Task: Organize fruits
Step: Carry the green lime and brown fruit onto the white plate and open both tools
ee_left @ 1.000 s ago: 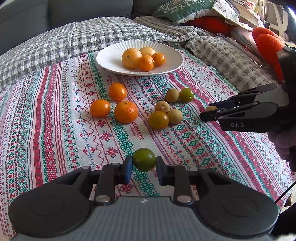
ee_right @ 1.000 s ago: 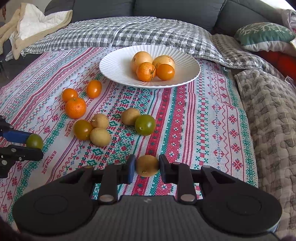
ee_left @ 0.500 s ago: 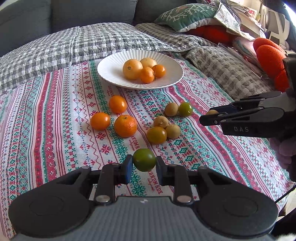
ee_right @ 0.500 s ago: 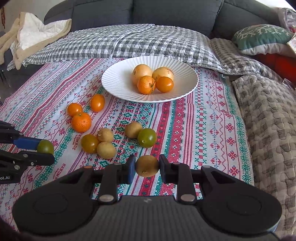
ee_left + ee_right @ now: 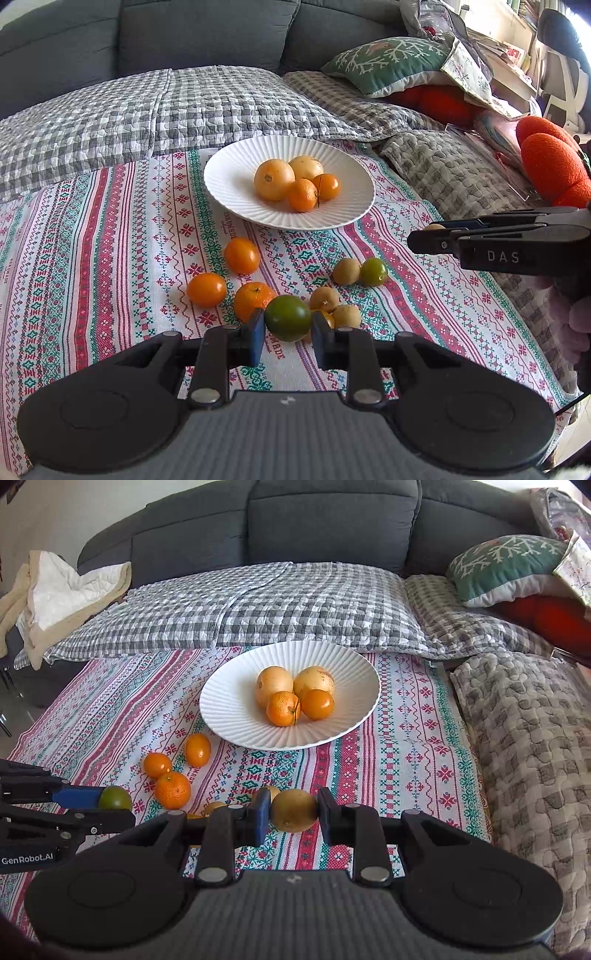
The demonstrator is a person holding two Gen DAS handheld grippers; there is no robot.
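My left gripper (image 5: 288,334) is shut on a green round fruit (image 5: 288,323), held above the patterned cloth; it also shows in the right wrist view (image 5: 114,798). My right gripper (image 5: 293,814) is shut on a brown-yellow fruit (image 5: 293,809). A white ribbed plate (image 5: 229,184) holds several orange and yellow fruits (image 5: 274,179); it also shows in the right wrist view (image 5: 229,709). Three loose oranges (image 5: 242,255) and several small brown and green fruits (image 5: 345,271) lie on the cloth in front of the plate.
A striped red, green and white cloth (image 5: 110,258) covers the surface. Grey checked quilts (image 5: 295,602) and a dark sofa back (image 5: 332,524) lie behind. A green pillow (image 5: 509,563) and orange plush (image 5: 550,166) sit at the right.
Both grippers have risen and pulled back with their fruits still held. The plate and loose fruits sit lower and farther in both views.
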